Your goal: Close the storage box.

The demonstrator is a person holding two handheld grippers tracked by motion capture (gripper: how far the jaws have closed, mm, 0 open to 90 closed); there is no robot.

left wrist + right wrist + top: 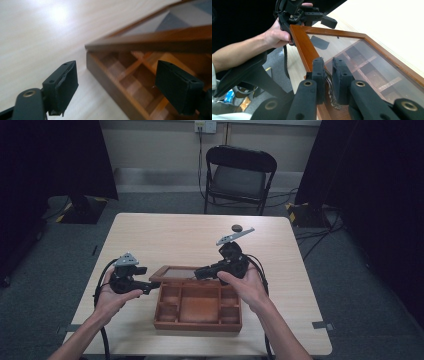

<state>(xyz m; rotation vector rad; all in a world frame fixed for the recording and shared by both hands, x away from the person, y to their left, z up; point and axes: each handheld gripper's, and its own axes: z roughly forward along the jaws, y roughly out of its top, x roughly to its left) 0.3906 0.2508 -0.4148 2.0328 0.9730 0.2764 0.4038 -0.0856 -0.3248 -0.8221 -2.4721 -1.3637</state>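
Right gripper (pixel 328 72) jaws tight on lid clasp (pixel 331 93) (left gripper (pixel 116 85) agape)

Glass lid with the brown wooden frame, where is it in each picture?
High view: glass lid with a brown wooden frame, mid-table, at the box's far edge.
Left gripper view: upper right, its frame edge crossing above the jaws.
Right gripper view: centre, spreading right past the jaws.
Shared landmark: brown wooden box with compartments.

Left gripper (pixel 150 286): held low in the left hand (pixel 111 300), jaws parted. Right gripper (pixel 329 72): held higher, tilted down-left, jaws closed tight; both forearms extended forward.
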